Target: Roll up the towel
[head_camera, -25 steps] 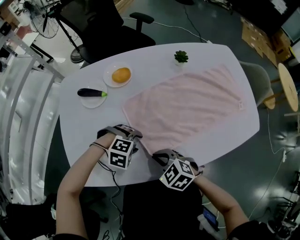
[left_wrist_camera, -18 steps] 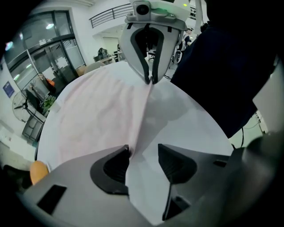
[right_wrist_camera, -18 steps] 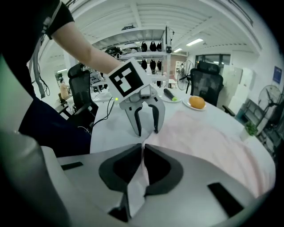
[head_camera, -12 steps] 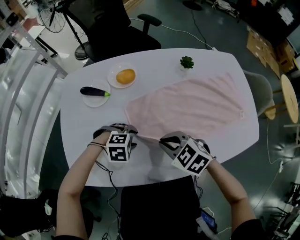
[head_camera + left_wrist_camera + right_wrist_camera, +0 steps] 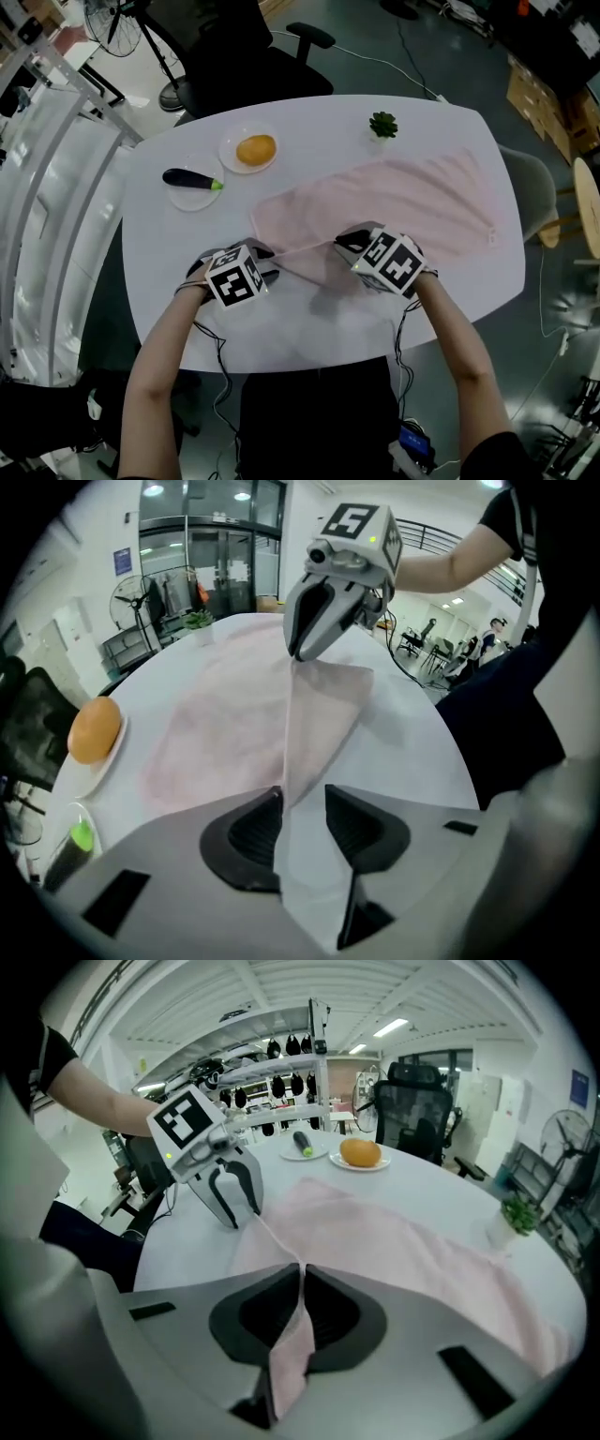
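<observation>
A smooth white oval bench [image 5: 169, 272] fills your view from above. Across it, slanting away to your right, lies the towel [image 5: 431, 202], a long pale pink rectangle of soft, matt cloth. Most of it lies flat. Since a second ago its near short end has come up off the bench, and it now stretches in a taut line between your hands, with a limp flap below. This looks like the first turn of the roll being set up, with nearly all the length yet to wind.

Your right tongs [image 5: 343, 246], a grey shell with ribbed black pads, have travelled away from you over the towel. They are pinched together on its corner. Your left tongs [image 5: 265, 255] have just been closing and stand about half closed, with bunched cloth filling the gap between the pads.

Beyond them on the left are a glossy dark aubergine [image 5: 190, 178] and a round orange fruit [image 5: 256, 148], each on a small white plate. A tiny green potted plant [image 5: 382, 124] stands past the towel.
</observation>
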A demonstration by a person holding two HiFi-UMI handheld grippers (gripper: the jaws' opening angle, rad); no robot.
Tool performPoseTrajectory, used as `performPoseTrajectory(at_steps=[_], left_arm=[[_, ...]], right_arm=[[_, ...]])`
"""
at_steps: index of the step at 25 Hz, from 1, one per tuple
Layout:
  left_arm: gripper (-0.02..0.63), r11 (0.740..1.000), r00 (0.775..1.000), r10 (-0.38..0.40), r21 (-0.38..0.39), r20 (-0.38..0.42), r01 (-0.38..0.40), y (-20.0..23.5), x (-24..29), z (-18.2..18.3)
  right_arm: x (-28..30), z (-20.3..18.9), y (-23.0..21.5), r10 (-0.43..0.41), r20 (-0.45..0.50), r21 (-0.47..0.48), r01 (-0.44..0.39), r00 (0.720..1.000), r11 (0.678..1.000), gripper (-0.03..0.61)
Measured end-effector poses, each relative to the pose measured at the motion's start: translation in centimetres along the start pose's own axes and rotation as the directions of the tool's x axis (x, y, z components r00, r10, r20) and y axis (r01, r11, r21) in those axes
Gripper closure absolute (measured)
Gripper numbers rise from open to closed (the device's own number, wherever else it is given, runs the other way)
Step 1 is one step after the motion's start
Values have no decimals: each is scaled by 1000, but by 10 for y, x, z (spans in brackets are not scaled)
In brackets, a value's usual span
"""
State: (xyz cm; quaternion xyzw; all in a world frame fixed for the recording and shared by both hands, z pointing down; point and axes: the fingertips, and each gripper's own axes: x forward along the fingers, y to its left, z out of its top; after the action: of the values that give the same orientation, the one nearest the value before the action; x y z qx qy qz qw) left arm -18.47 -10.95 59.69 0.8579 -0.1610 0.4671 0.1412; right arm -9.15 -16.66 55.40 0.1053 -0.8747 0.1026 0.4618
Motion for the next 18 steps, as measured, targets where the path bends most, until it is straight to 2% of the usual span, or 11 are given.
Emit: performPoseTrajectory(at_steps=[5,10,14,15,18], left_arm=[[446,999,1000,18,-29,-5,-18,3,2,0],[426,999,1000,23,-24,-19,-23,0,1,0],[376,1000,1000,22,-18,-21,-22,-6,3,0],[370,1000,999,23,-19,-23,-23,-6,4,-1],[337,1000,999,16,-17,-38,-17,-9,7,-2]], right_arm=[[33,-25,-24,-29,-74,32,31,997,999,545],[37,-30,-28,12,-15,151,-10,1000,989,537],[35,-29,-29,-7,-5,128,8,1000,992,527],[34,-29,-30,-13,-2,129,13,1000,992,510],[23,-28,-40,-34,21,156,31,999,987,405]])
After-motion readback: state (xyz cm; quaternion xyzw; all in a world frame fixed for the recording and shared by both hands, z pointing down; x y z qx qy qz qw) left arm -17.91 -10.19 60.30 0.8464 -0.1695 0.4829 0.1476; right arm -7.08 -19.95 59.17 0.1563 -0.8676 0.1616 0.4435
